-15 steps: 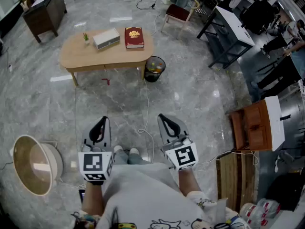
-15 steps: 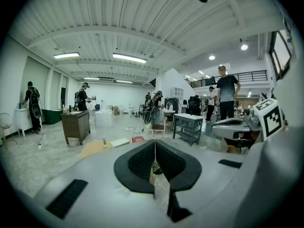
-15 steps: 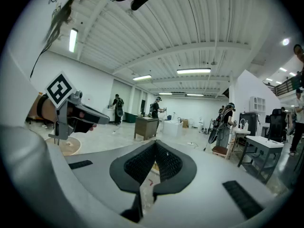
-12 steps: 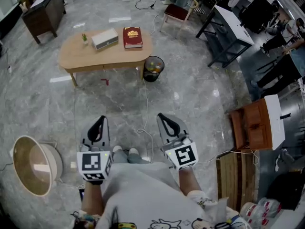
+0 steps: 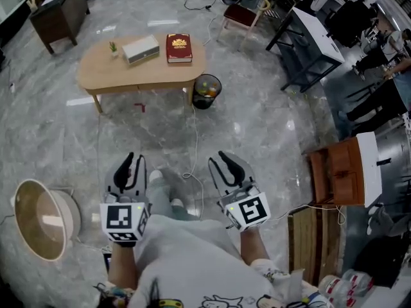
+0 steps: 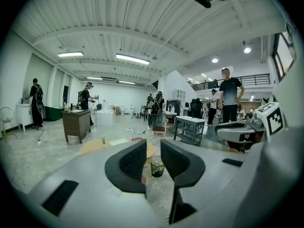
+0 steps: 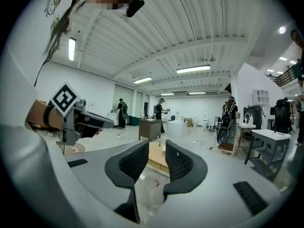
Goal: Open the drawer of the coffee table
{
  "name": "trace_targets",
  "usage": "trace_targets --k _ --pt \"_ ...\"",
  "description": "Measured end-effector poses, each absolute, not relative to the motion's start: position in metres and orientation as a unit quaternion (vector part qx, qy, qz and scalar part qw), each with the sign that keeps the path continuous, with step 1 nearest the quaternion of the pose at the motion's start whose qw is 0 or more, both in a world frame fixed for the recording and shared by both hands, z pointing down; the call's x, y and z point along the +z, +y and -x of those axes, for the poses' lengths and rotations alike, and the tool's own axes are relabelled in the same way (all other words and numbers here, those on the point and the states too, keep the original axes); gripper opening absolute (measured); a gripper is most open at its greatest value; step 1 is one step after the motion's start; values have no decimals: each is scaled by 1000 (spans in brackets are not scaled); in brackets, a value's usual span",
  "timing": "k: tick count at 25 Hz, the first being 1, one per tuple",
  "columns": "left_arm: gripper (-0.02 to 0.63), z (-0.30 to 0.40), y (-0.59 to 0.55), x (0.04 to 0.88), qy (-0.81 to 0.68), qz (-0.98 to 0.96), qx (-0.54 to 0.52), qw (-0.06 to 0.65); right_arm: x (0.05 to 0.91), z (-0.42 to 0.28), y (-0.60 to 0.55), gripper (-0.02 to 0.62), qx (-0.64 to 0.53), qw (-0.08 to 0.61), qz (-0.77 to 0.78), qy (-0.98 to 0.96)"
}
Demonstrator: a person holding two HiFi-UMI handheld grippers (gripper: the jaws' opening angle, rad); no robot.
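Both left gripper [image 5: 131, 163] and right gripper [image 5: 224, 163] stand slightly parted, empty; red book [image 5: 179, 48] lettering unreadable.

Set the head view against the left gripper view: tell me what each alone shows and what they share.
Head view only: the round tan basin on the floor and the person's shoes. Left gripper view only: the ceiling lights and a standing person in a dark shirt. Both: the coffee table, the waste bin beside it, and the left gripper, jaws slightly apart on nothing.
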State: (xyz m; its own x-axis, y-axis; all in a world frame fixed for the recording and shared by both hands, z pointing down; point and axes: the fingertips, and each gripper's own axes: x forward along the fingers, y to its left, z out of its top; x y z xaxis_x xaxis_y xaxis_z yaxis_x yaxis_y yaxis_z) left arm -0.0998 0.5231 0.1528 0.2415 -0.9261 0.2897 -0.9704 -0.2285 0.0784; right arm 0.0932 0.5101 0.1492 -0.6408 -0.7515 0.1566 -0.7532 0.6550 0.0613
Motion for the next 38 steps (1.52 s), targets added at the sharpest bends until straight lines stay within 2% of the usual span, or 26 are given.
trace_targets --k 6,16,24,38 --pt "123 111 478 170 -597 -786 92 131 164 -75 466 135 26 93 -413 -905" --pt "184 154 329 178 -572 -804 91 132 168 -30 327 186 32 98 -426 -899" --pt "250 181 252 184 -555 -815 107 131 170 -5 248 212 43 101 -436 -893" --pt "281 201 198 210 -521 -827 131 166 191 18 189 240 73 136 -449 -880"
